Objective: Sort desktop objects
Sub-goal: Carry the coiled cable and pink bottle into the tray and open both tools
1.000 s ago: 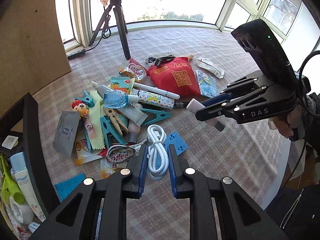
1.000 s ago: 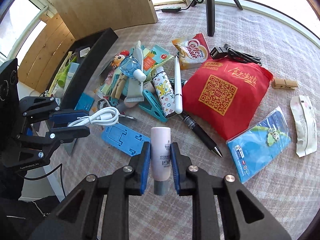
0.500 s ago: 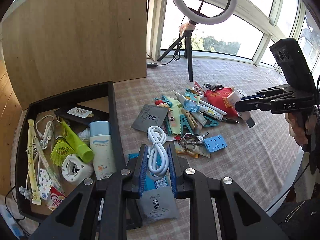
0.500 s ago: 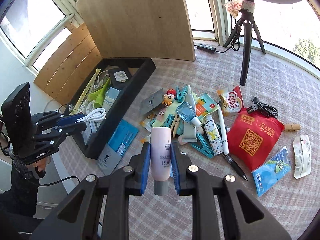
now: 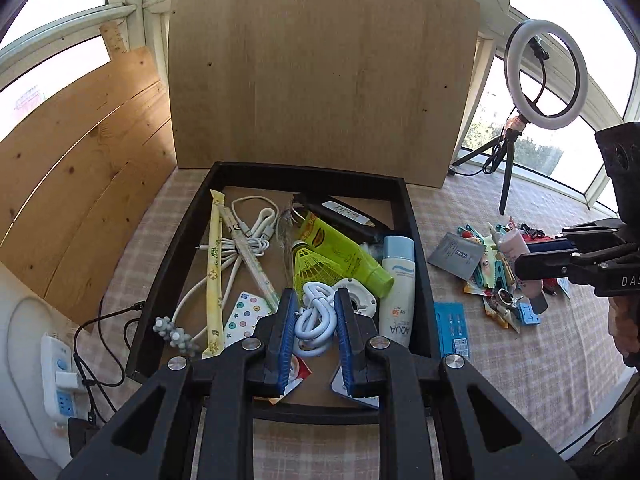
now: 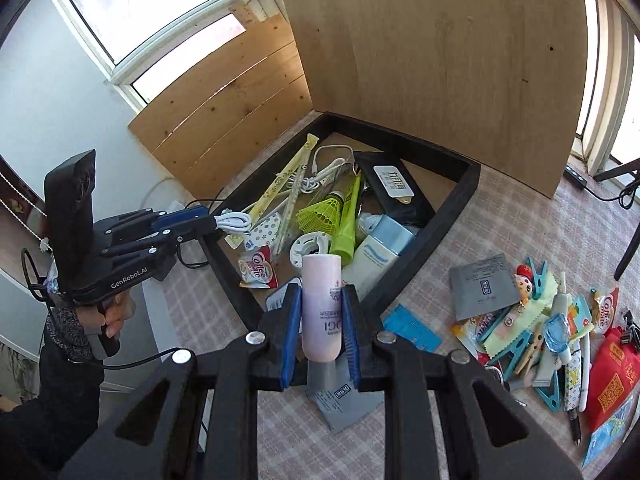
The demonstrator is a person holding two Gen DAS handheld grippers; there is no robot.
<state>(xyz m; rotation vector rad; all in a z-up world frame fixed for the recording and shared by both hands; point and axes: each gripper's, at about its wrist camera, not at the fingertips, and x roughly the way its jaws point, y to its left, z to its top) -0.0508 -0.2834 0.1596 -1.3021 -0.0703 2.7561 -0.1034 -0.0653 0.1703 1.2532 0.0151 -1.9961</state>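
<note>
A coiled white cable [image 5: 316, 320] is clamped between the blue pads of the left gripper [image 5: 316, 312], whose jaws are narrowed onto it, and is held above the near end of the black tray [image 5: 420, 264]. A pale pink bottle [image 6: 321, 304] is pinched upright between the nearly closed jaws of the right gripper [image 6: 320, 320], over the tray's near corner. A sunscreen bottle [image 5: 397, 284] is laid along the tray's right wall. Unsorted items [image 6: 552, 332] are heaped on the checked tablecloth [image 6: 520, 220], right of the tray.
</note>
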